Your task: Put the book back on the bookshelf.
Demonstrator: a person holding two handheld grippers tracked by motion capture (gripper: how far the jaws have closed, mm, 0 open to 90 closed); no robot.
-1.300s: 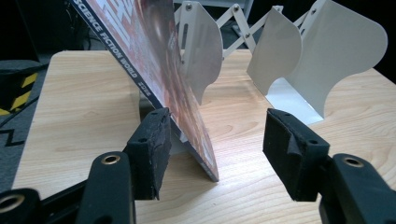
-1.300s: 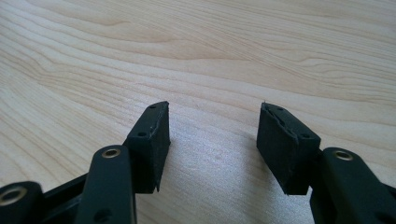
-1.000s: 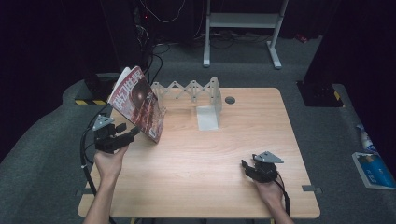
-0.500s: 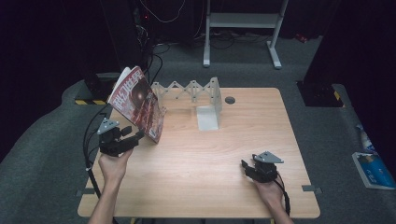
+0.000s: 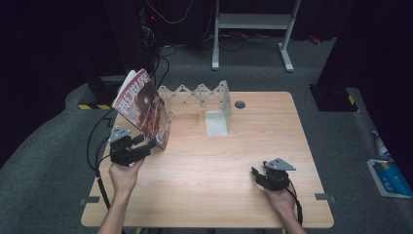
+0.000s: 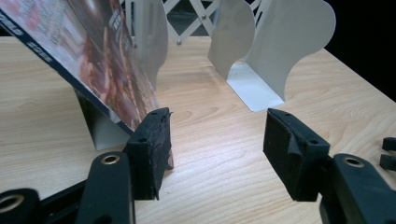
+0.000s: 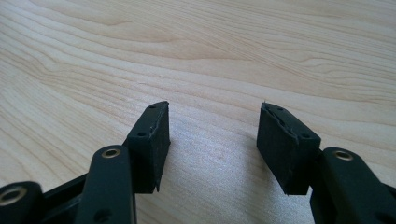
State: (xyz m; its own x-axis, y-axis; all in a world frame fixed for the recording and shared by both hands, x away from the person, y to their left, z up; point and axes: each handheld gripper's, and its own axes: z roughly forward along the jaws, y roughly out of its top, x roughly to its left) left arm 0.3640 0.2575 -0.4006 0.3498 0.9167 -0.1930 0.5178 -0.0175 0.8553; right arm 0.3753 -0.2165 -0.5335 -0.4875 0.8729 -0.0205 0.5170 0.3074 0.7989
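While the glossy red-covered magazine (image 5: 143,108) leans tilted against the left end of the white metal accordion-style file rack (image 5: 200,96), the left gripper (image 5: 147,144) sits at its lower corner with its jaws standing apart. Seen in the left gripper view, the magazine (image 6: 88,56) slopes down from the upper left, and its bottom corner lies against the outer side of the left black pad, not between the two pads; the gap between them holds bare wood. Behind it rise the rack's white scalloped dividers (image 6: 280,51), upright, with the lattice of the rack linking them at the back. Near the front right of the light wooden table (image 5: 219,185), well apart from the magazine, the right gripper (image 5: 256,174) rests in the person's hand. Its jaws too stand apart in the right gripper view (image 7: 212,135), with nothing but the table's grain between them. A small dark round grommet (image 5: 239,104) is set in the tabletop just right of the rack.
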